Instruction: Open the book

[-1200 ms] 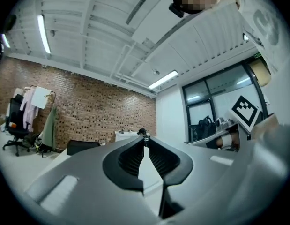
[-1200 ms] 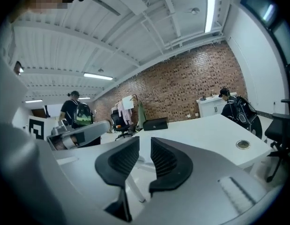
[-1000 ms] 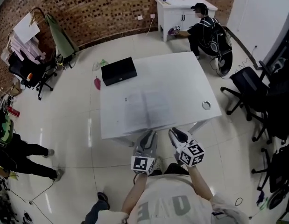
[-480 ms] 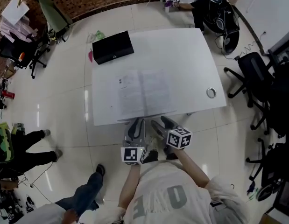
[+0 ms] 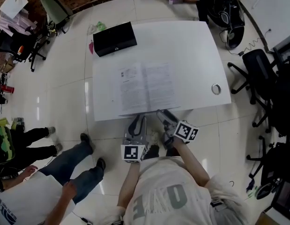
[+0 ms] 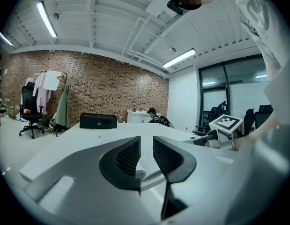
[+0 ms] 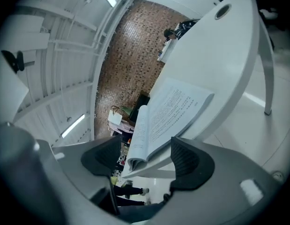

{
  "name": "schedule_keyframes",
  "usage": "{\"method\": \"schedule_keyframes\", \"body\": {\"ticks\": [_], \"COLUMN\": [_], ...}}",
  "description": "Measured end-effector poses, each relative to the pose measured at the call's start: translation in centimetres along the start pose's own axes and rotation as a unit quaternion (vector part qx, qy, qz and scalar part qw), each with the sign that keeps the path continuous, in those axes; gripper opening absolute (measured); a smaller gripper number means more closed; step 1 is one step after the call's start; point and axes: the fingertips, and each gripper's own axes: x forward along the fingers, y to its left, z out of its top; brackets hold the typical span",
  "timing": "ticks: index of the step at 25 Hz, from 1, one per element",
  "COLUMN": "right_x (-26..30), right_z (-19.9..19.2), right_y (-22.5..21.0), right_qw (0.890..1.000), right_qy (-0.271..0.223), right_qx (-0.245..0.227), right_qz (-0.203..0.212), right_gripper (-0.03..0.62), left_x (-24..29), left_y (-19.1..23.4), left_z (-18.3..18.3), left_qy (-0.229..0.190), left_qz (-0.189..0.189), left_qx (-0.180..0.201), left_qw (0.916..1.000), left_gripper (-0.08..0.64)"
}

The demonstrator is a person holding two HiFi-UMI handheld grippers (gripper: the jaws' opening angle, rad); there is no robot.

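Observation:
The book [image 5: 145, 88] lies open and flat near the front edge of the white table [image 5: 191, 50], its printed pages facing up. Both grippers hover just off that edge, below the book. My left gripper [image 5: 137, 124] has its jaws a narrow gap apart with nothing in them; in the left gripper view [image 6: 146, 142] the book's pages [image 6: 145, 161] show beyond the gap. My right gripper [image 5: 165, 120] sits rolled to one side with its jaws opening wide. The right gripper view [image 7: 147, 146] frames the book's front edge [image 7: 173, 109] between the pads, untouched.
A black box [image 5: 114, 38] sits at the table's far left corner and a tape roll [image 5: 216, 89] near its right edge. Office chairs [image 5: 257, 69] stand to the right. A person's legs [image 5: 74, 158] are on the floor at the left.
My right gripper has rolled and its jaws have spread wide. Both grippers sank slightly toward the table's front edge. A person has walked in at the lower left.

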Motion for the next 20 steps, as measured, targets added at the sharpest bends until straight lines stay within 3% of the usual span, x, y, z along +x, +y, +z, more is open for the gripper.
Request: {"method": "schedule_keyframes", "body": {"ticks": [12, 20], "right_x": [0.1, -0.1], "right_z": [0.5, 1.7], "right_y": [-0.1, -1.0], "right_qw": [0.997, 0.98], "right_qy": [-0.03, -0.084], "right_qx": [0.066, 0.179], "right_qz": [0.017, 0.026], "right_gripper": [0.327, 0.344], "left_x": [0.2, 0.0], "left_y": [0.4, 0.7], "left_z": [-0.6, -0.5], "left_qy": [0.007, 0.005], "left_qz": [-0.013, -0.01], "left_qx": [0.005, 0.006], "left_qw": [0.9999, 0.9999], "left_gripper": [0.098, 0.101]}}
